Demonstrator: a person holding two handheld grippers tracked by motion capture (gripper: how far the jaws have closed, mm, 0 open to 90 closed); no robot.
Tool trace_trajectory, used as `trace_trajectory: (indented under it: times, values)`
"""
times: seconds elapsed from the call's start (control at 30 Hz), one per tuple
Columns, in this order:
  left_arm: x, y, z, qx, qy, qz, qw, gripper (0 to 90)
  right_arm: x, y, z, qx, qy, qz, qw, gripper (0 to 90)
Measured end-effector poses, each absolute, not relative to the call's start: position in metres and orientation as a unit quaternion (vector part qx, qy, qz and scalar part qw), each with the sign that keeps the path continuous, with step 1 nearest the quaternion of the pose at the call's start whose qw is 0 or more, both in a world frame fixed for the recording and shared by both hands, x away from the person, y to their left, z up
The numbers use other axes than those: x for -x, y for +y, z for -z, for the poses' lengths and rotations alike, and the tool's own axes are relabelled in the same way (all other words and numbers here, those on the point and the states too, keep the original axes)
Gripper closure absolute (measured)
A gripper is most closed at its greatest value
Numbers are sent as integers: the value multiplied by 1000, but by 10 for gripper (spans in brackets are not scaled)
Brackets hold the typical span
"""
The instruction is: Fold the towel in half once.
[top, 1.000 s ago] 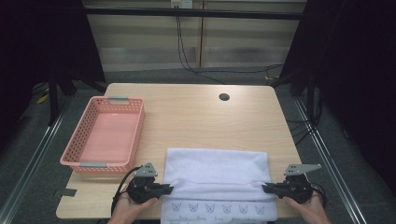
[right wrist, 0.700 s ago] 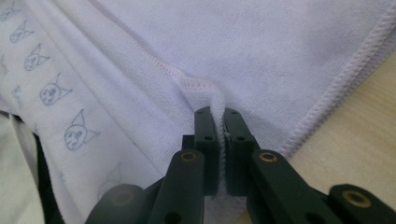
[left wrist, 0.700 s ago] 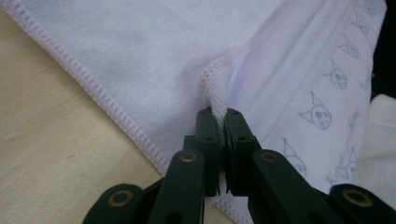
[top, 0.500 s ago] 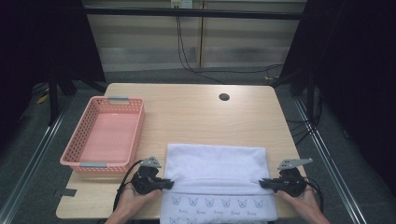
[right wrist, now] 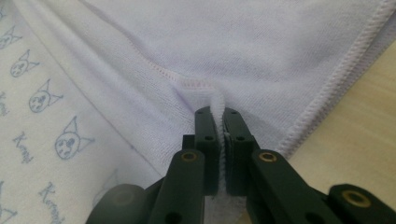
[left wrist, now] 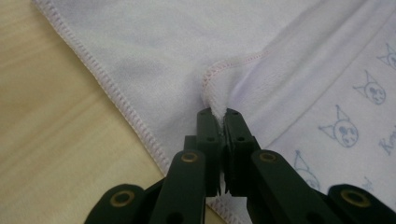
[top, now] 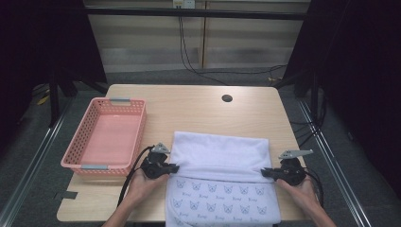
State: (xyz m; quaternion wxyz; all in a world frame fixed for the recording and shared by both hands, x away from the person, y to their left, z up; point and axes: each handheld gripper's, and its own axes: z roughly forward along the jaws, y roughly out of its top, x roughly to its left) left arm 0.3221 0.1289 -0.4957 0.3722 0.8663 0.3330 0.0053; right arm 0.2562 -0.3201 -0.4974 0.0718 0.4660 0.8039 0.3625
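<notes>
A pale lilac towel (top: 220, 161) printed with small cat faces lies at the near middle of the wooden table (top: 198, 111), its far half folded back toward me with the plain side up. My left gripper (top: 176, 168) is shut on the folded layer's left corner; in the left gripper view the hem (left wrist: 212, 81) is pinched between the jaws of this gripper (left wrist: 218, 114). At the right, my right gripper (top: 263, 173) is shut on the other corner, and the towel edge (right wrist: 215, 100) runs between its closed jaws (right wrist: 215, 112). A hand holds each gripper.
A pink plastic basket (top: 106, 137) stands empty at the table's left side, close to my left gripper. A round cable hole (top: 227, 98) sits near the far edge. Black cables trail from both grippers. Metal frame rails flank the table.
Both grippers have drawn the towel's corners toward me, so the folded-over layer now covers more of the printed side. The fold at the far side has come nearer.
</notes>
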Motion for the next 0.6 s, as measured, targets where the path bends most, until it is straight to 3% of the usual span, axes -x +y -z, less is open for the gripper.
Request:
trace_trajectory:
  times: [0.6]
  values:
    - [-396, 119, 498, -848, 378, -31, 371, 871, -332, -323, 502, -487, 787, -365, 102, 867]
